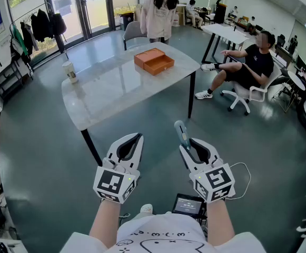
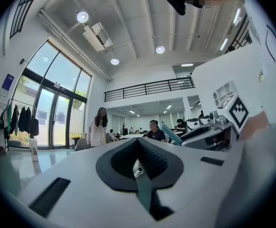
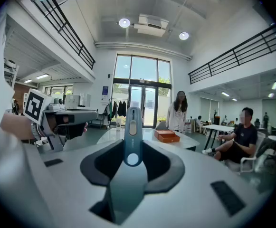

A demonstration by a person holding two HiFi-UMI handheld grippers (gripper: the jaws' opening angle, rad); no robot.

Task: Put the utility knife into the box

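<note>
My right gripper (image 1: 188,144) is shut on a blue-grey utility knife (image 1: 181,133), which sticks out forward past the jaws; in the right gripper view the knife (image 3: 130,137) stands upright between the pads of the gripper (image 3: 132,152). An open orange box (image 1: 154,61) lies near the far end of a pale marble table (image 1: 116,91), well ahead of both grippers, and the box (image 3: 166,136) also shows small in the right gripper view. My left gripper (image 1: 134,139) hangs beside the right one, shut with nothing in it (image 2: 138,141). Both are over the floor, short of the table.
A paper cup (image 1: 70,71) stands at the table's left edge. One person (image 1: 159,9) stands behind the table by a grey chair (image 1: 134,31). Another (image 1: 247,65) sits on a white chair at the right. A coat rack (image 1: 34,28) is at far left, white tables (image 1: 226,33) at back right.
</note>
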